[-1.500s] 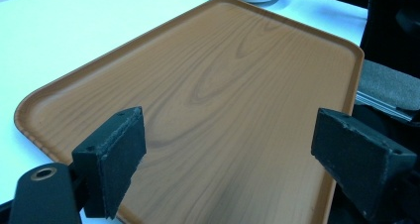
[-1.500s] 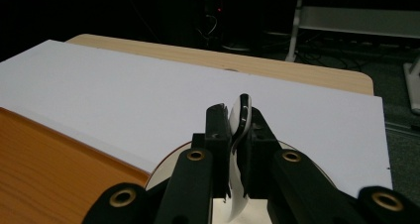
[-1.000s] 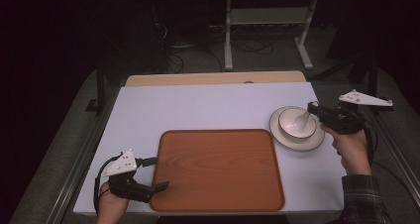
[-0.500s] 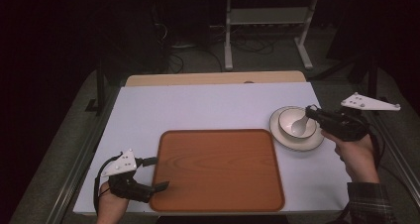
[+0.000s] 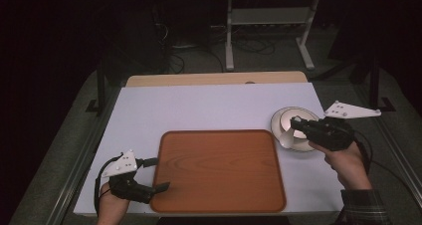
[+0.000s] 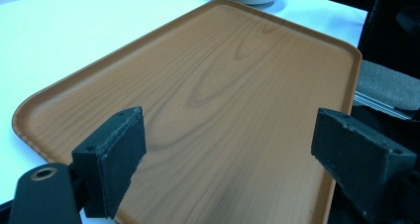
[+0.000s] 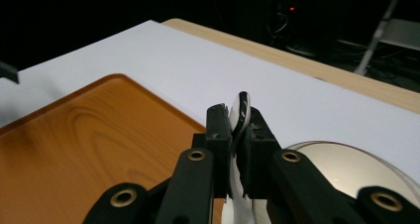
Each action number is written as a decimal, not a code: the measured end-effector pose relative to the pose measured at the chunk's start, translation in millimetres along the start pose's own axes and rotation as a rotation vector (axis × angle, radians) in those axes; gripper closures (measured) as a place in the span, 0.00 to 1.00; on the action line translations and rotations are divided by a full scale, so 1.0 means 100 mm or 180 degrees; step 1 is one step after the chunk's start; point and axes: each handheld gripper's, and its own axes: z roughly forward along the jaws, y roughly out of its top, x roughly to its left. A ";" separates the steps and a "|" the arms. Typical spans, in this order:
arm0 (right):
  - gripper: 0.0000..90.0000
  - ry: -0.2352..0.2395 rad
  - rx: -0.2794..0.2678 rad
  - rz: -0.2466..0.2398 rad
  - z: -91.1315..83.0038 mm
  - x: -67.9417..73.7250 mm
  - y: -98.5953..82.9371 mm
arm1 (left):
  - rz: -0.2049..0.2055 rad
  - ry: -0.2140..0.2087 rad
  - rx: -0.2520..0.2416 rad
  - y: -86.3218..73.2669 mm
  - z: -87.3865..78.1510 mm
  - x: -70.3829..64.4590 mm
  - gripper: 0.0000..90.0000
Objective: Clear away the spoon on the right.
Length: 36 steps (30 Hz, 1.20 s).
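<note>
A white bowl (image 5: 285, 137) hangs tilted over the front left edge of a white plate (image 5: 294, 116), at the table's right. My right gripper (image 5: 294, 125) is shut on its dark-edged rim (image 7: 242, 110); the right gripper view shows the jaws of this gripper (image 7: 236, 135) clamped on the rim from both sides, with the plate (image 7: 346, 169) below. An orange wood-grain tray (image 5: 219, 170) lies in the front middle of the white table. My left gripper (image 5: 157, 174) stands open at the tray's front left corner. Its jaws (image 6: 228, 149) spread over the tray (image 6: 237, 85) with nothing between them.
The white tabletop (image 5: 209, 108) stretches behind the tray, with a wooden strip (image 5: 214, 79) at its far edge. A metal stand (image 5: 268, 31) and cables lie on the dark floor beyond. Grey ledges flank the table.
My right gripper has pulled the bowl up and to the left off the plate's middle, tipping it on edge. The left gripper has stayed in place.
</note>
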 end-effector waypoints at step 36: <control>0.93 0.0468 0.0728 -0.0252 0.70 0.38 -0.20 | 0.0017 -0.0006 0.0018 0.00 0.00 -0.01 0.15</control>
